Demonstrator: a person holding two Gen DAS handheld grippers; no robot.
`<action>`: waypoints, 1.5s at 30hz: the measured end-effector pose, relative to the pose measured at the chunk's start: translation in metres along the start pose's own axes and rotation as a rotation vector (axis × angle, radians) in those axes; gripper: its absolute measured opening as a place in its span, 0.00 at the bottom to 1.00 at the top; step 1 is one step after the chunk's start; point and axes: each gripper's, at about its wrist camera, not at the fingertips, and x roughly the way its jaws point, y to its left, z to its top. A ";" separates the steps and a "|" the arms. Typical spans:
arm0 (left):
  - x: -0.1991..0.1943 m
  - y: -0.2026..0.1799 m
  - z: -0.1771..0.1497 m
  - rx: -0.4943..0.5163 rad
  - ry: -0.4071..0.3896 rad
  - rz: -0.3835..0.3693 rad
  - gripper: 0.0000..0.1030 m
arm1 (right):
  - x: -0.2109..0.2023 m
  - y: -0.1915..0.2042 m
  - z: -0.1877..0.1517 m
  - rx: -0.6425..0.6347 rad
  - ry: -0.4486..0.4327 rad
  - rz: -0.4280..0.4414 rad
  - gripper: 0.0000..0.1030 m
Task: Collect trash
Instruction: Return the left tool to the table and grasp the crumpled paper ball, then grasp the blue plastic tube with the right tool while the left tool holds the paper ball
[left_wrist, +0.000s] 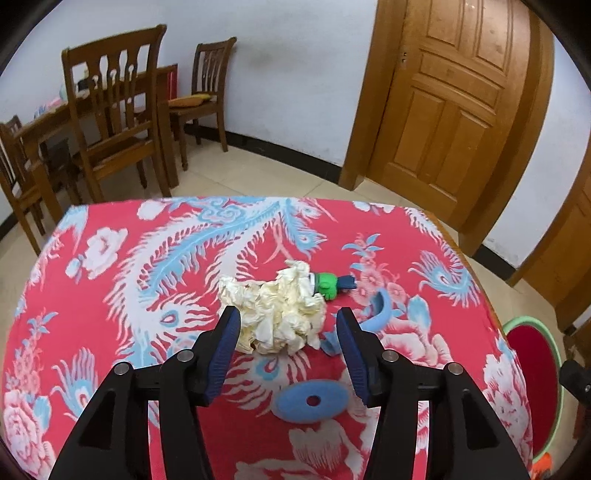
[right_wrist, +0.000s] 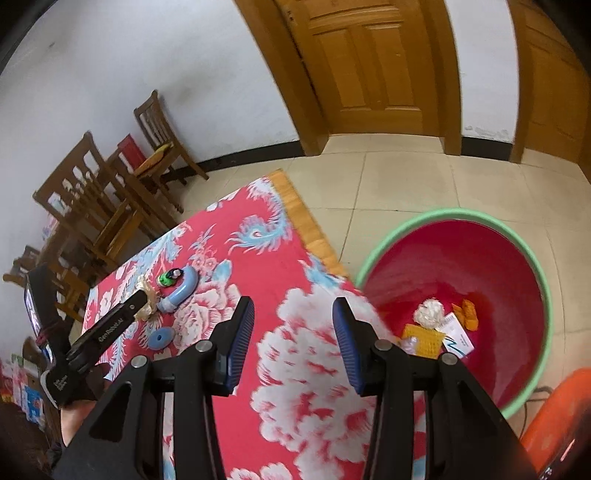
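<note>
Blue-padded jaws of the left gripper (left_wrist: 287, 325) are wide apart around the crumpled paper (left_wrist: 280, 314) on the red flowery surface (left_wrist: 110, 332). Right gripper (right_wrist: 293, 314) jaws gape too, holding nothing, beside the red bin (right_wrist: 480, 258) with trash inside.

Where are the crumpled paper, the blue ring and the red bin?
crumpled paper (left_wrist: 280, 310), left wrist view, middle of the wad.
blue ring (left_wrist: 312, 404), left wrist view, flat face beside its hole.
red bin (right_wrist: 461, 258), right wrist view, inner wall.
</note>
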 end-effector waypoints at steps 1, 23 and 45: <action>0.003 0.002 -0.001 -0.006 0.005 0.001 0.54 | 0.004 0.005 0.001 -0.011 0.009 0.004 0.46; 0.018 0.032 -0.005 -0.136 0.005 -0.050 0.32 | 0.106 0.105 0.005 -0.212 0.156 0.064 0.46; 0.017 0.044 -0.004 -0.197 0.010 -0.091 0.31 | 0.155 0.131 0.013 -0.201 0.153 0.011 0.15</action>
